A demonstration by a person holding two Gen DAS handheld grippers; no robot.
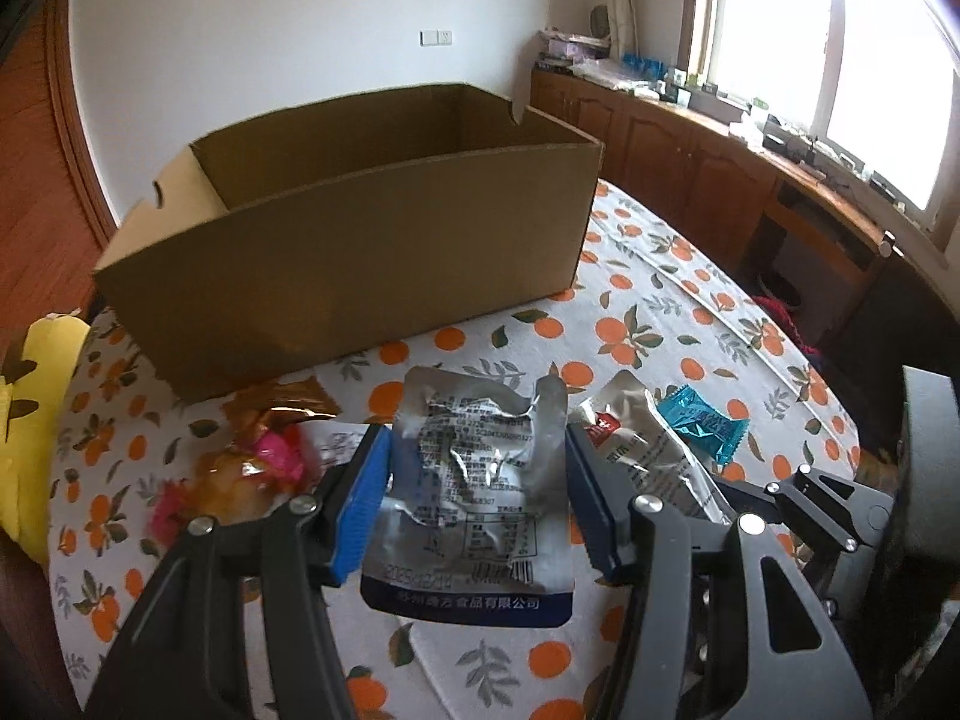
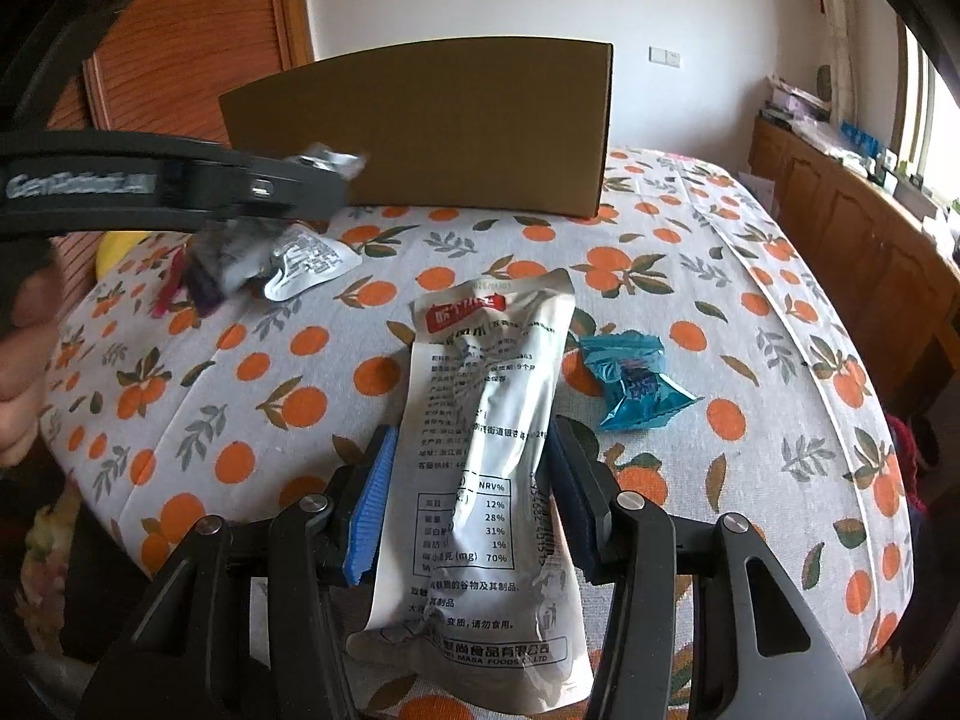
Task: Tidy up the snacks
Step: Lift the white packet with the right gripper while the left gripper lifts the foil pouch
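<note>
Silver pouch (image 1: 474,480) pinched between the fingers of the left gripper (image 1: 477,501), held by its side edges and lifted clear of the bench (image 1: 690,294), near edge side, short of the box (image 1: 360,252). Foil crumpled, thin, light; likely slippery and soft, so a grip across the flat body or a sealed seam should hold better than a corner. Long white pouch (image 2: 480,468) sits between the fingers of the right gripper (image 2: 474,498), pads against its sides mid-length, a hold by the look of it; its lower end appears to rest on the bench. It looks limp with a firm lump inside. Teal candy (image 2: 636,387) lies just right of it, small, crinkly. Pink-and-gold wrapped sweets (image 1: 252,462) lie toward the left edge, near the box's front wall. Box open-topped, cardboard, at the far edge; inside not visible. Cloth with orange print covers the bench, slightly creased. Window and wooden cabinets to the right, wooden door left.
</note>
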